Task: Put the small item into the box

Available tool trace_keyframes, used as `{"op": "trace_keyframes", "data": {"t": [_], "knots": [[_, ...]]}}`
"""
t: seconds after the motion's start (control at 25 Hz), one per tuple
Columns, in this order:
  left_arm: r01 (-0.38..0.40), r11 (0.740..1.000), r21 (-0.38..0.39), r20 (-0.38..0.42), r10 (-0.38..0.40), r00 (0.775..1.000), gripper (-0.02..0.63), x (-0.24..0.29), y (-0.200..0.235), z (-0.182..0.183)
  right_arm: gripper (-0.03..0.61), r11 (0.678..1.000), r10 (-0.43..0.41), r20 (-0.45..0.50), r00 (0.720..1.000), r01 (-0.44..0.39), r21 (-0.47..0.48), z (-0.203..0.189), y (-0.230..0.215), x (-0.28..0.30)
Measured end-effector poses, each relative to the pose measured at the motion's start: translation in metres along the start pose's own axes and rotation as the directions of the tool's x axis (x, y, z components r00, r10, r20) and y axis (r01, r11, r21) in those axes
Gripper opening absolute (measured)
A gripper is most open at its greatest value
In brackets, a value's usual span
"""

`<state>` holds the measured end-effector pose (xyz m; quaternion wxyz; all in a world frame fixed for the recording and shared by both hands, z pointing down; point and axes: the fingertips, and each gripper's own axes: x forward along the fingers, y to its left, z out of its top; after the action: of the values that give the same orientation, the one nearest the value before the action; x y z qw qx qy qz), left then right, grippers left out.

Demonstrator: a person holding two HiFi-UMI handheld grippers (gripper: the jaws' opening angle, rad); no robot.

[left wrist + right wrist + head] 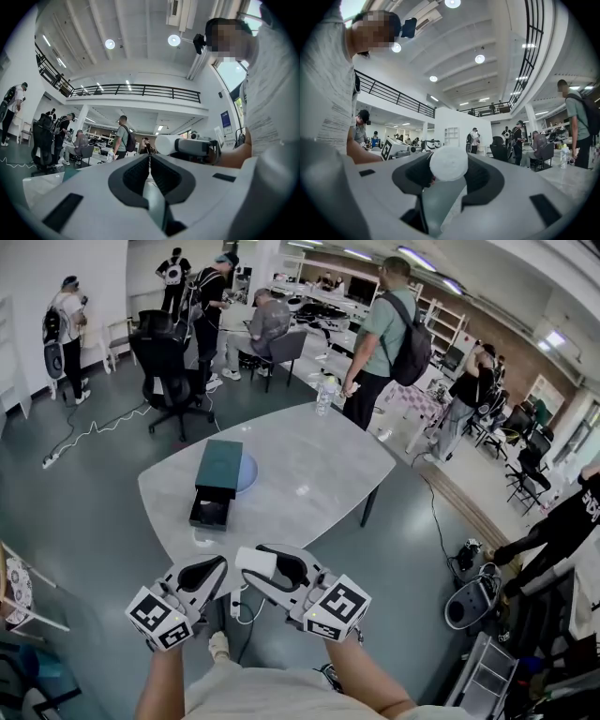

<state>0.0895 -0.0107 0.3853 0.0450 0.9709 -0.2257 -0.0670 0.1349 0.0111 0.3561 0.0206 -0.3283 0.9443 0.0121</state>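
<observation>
Two grippers hang at bottom centre: your right gripper (265, 570) clamps the small white item (253, 561), your left gripper (217, 568) is closed on nothing, and the carry, mid-step, next calls for reaching the open box (218, 465) at centre left.

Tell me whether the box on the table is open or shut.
Open: the box shows its black tray uncovered at the near end of its green cover. Whether anything lies inside, cannot tell.

Box (218, 470) on table (309, 474), bottle (325, 395) at far edge
</observation>
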Motion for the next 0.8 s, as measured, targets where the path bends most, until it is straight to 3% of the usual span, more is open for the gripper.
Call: {"op": "trace_keyframes", "data": {"t": [0.44, 0.8], "knots": [[0.076, 0.997, -0.007, 0.007, -0.076, 0.997, 0.025, 0.008, 0.131, 0.02, 0.21, 0.997, -0.081, -0.011, 0.997, 0.081, 0.005, -0.004, -0.063, 0.117], [0.113, 0.994, -0.015, 0.018, -0.112, 0.994, 0.025, 0.008, 0.191, 0.019, 0.21, 0.994, -0.111, -0.056, 0.992, 0.111, -0.003, -0.017, -0.082, 0.17]]}}
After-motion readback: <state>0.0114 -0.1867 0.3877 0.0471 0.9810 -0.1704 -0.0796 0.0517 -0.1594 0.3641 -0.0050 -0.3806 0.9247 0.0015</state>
